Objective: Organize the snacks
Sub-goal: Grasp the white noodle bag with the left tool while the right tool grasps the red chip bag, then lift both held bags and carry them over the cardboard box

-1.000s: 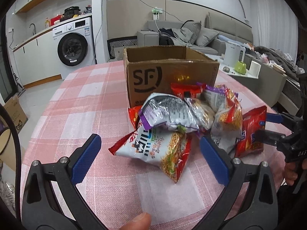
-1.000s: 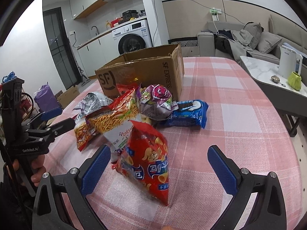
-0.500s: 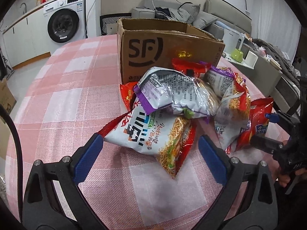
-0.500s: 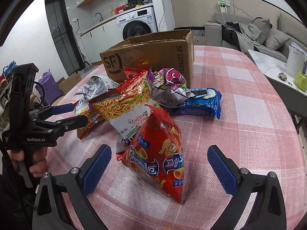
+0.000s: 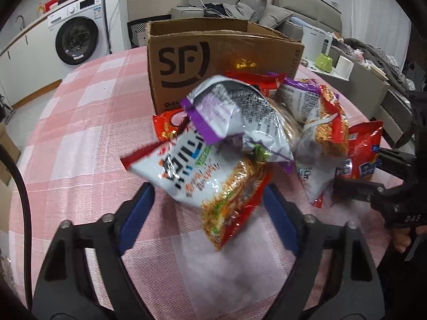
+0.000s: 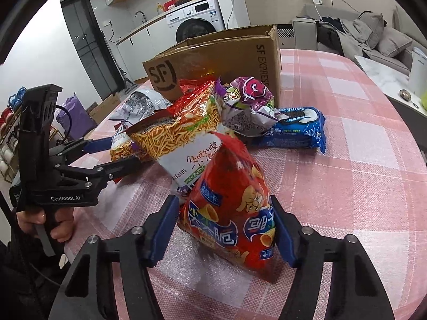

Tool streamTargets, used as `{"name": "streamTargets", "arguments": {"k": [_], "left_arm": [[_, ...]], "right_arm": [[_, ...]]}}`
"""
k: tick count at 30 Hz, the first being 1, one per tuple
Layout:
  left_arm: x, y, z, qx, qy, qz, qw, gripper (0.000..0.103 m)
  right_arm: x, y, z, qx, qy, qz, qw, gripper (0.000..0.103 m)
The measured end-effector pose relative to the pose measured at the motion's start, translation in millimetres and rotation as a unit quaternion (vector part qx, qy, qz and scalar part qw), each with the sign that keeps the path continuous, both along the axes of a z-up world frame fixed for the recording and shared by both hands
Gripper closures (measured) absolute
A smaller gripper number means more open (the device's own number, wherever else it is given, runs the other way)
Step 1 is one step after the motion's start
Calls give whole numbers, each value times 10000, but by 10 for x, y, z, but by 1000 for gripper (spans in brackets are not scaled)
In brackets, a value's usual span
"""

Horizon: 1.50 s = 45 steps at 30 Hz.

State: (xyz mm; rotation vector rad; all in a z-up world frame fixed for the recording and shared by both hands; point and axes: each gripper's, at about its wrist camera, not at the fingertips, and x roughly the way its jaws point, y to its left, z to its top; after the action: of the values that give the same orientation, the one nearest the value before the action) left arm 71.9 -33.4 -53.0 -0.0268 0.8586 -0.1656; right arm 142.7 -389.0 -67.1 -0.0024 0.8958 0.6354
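**Sorting a pile of snacks beside a box**

Crinkled packets lie heaped on the pink checked counter (image 5: 80, 138) against the cardboard box (image 5: 213, 58). Left hand-held gripper (image 5: 208, 213), jaws apart, flanks the white-and-red noodle packet (image 5: 213, 178). Right hand-held gripper (image 6: 224, 229), jaws apart, brackets the red chip bag (image 6: 234, 208), which stands upright, glossy.

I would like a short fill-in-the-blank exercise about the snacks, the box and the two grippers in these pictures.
1. The cardboard box bears the letters ____.
2. The fingers of the right gripper stand on both sides of a ____ chip bag.
3. The cookie packet lying beside the box is ____.
4. The tablecloth is pink and ____.

Missing words: SF; red; blue; white
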Motion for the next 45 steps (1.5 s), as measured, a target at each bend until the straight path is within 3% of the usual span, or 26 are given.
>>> {"name": "streamTargets", "arguments": {"k": [8, 23, 31, 34, 45], "left_arm": [[37, 10, -36, -285, 30, -138, 9995, 55], [-448, 174, 68, -510, -299, -121, 9982, 60], [-510, 201, 76, -662, -133, -113, 9977, 58], [-464, 228, 53, -697, -23, -22, 9976, 49], [-204, 383, -37, -1331, 339, 182, 9904, 47]], "right_arm": [[-63, -88, 43, 187, -42, 59, 9998, 52], [-127, -273, 181, 452, -360, -64, 9983, 54], [-95, -270, 147, 448, -324, -46, 9985, 54], [-108, -257, 146, 441, -329, -17, 9985, 54], [-100, -240, 134, 433, -333, 17, 9985, 54]]}}
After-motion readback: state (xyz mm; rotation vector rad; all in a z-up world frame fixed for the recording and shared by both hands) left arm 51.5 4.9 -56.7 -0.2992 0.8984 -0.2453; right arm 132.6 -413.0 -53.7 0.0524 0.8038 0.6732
